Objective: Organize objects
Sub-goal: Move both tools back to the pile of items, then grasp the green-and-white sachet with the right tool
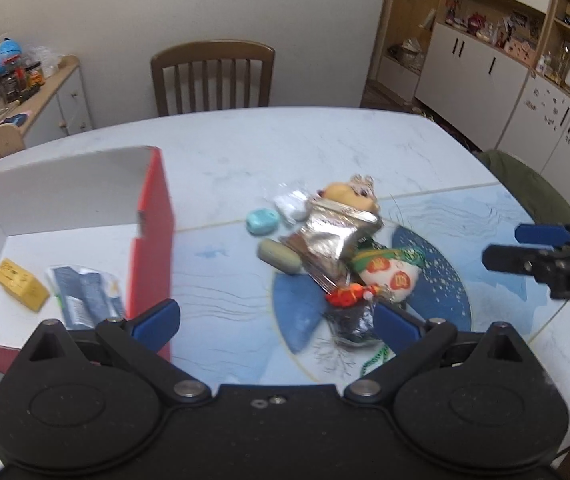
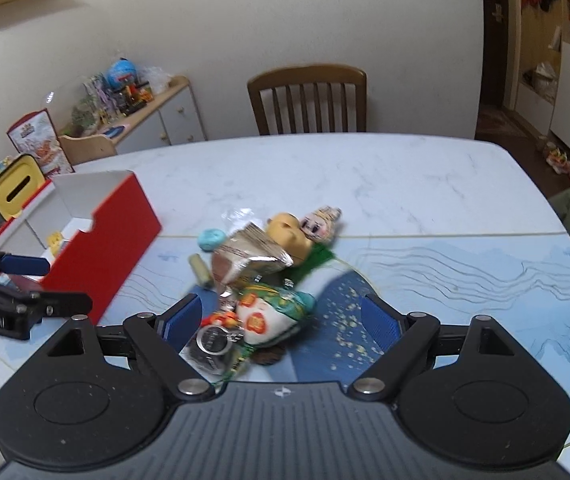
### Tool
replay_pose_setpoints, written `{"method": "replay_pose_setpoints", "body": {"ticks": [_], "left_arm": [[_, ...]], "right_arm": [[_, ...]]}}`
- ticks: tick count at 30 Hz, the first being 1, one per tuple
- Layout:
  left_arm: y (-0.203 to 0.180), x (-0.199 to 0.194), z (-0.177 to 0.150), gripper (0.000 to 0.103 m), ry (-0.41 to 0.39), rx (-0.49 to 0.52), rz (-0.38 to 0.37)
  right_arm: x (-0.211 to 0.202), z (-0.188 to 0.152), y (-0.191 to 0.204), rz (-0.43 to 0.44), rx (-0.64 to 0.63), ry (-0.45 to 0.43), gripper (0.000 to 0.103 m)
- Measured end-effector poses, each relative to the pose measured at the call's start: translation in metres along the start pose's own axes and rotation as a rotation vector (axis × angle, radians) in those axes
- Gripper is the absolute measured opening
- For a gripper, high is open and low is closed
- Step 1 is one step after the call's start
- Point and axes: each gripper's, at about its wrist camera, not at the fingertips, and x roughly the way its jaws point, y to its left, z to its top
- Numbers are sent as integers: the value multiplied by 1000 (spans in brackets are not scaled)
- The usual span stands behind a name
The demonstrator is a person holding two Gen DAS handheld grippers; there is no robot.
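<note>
- The left gripper (image 1: 275, 320) hangs over the worktop (image 1: 365, 148) with its blue fingers (image 1: 157, 318) spread wide and nothing between them.
- The right gripper (image 2: 281, 320) is also wide open and holds nothing; its fingers (image 2: 379, 326) stand on both sides of the near end of the pile.
- Nearest in the pile are a small foil packet (image 1: 355, 322) and a red charm (image 1: 347, 296), touching each other.
- Just behind them lies a white and green stuffed toy (image 1: 389, 276), and a crumpled silver bag (image 1: 333, 232) rests over the middle of the pile.
- Beside the silver bag, on the box side, lie a pale green tube (image 1: 279, 262) and a round teal case (image 1: 262, 221).
- Behind the silver bag is a yellow doll (image 1: 347, 194).
- Left of the pile stands an open red box (image 1: 153, 240); inside it lie a yellow pack (image 1: 21, 284) and a blue sachet (image 1: 85, 296).
- A wooden chair (image 1: 213, 76) stands behind the worktop.
</note>
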Motion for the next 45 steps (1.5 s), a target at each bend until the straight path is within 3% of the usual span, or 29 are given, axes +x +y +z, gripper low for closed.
{"method": "replay_pose_setpoints", "body": {"ticks": [14, 30, 36, 45], "left_arm": [[-46, 56, -16, 102, 88, 49, -65], [-54, 91, -14, 102, 139, 50, -121], [-55, 99, -13, 96, 153, 48, -143], [-52, 104, -11, 80, 171, 25, -175]], "right_arm": [[50, 0, -26, 48, 13, 97, 87], [87, 4, -23, 119, -37, 152, 82], [102, 5, -26, 128, -21, 174, 70], [118, 4, -31, 154, 28, 201, 65]]}}
